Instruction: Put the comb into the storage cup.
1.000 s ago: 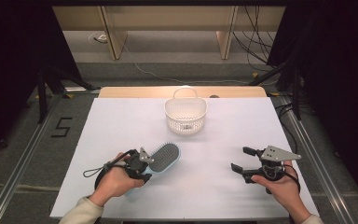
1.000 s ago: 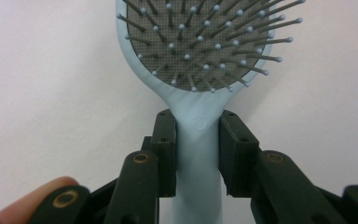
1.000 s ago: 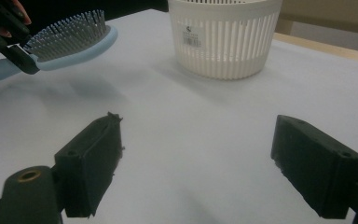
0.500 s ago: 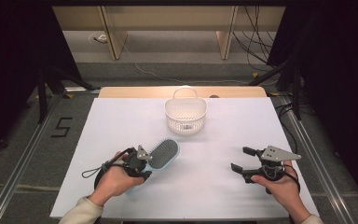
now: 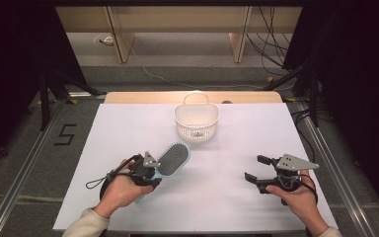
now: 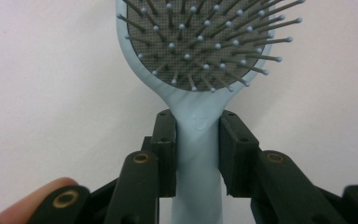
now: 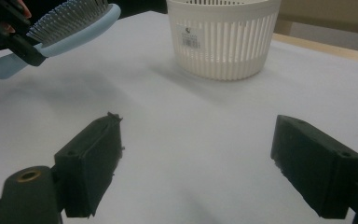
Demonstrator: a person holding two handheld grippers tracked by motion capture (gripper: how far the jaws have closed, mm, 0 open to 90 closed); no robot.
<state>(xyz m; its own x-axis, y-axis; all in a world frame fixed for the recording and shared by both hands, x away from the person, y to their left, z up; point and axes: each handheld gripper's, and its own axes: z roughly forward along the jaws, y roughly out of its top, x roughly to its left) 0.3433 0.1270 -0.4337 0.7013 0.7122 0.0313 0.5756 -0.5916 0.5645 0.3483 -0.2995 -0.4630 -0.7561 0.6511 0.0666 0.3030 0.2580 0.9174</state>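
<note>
Pale blue smooth plastic hairbrush [image 6: 196, 140], grey mesh pad; white slotted plastic basket [image 5: 196, 123], slightly glossy; matt white table sheet [image 5: 237, 197].

Left hand-held gripper [image 5: 154, 174]: black body, brass-ringed screw holes, grey three-cornered top plate, trailing black cable. Right hand-held gripper [image 5: 256, 169]: identical. Sleeves cream-coloured.

This was a lab-style recording bay: a white-covered worktop [image 5: 128, 128] stood between black curtains [image 5: 355, 74], loose cables [image 5: 271, 34] trailed over the grey floor [image 5: 24, 163], which bore a painted number [image 5: 65, 134].
</note>
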